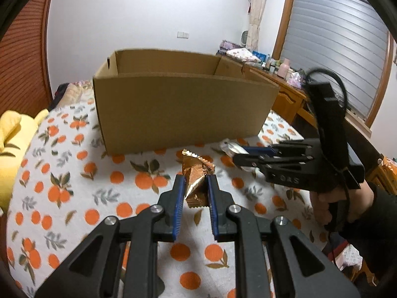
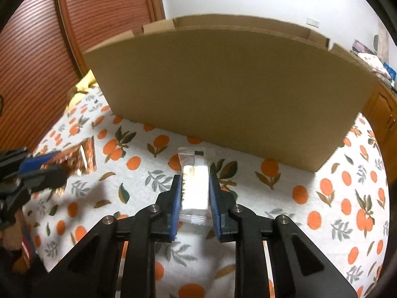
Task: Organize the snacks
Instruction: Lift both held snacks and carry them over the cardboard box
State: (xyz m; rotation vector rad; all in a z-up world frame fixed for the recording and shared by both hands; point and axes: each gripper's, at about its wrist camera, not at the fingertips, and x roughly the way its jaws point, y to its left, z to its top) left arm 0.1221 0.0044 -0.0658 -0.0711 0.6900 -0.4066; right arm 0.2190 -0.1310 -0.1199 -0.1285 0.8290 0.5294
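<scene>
Two hand-held grippers clamping snacks before an open brown cardboard box [image 1: 183,109].
Left gripper [image 1: 196,191] pinching crinkled copper foil packet [image 1: 196,173]; right gripper [image 2: 193,193] narrowed around white plastic-wrapped bar [image 2: 194,186] on orange-print cloth [image 2: 322,211].

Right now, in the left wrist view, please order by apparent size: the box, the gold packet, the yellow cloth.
1. box, clearly largest.
2. yellow cloth, partly cut off by the edge.
3. gold packet, smallest, although nearest to the camera.

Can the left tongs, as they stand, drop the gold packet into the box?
Probably not yet: the left tongs grip the gold packet, but the box wall rises ahead, so they must lift first.
</scene>
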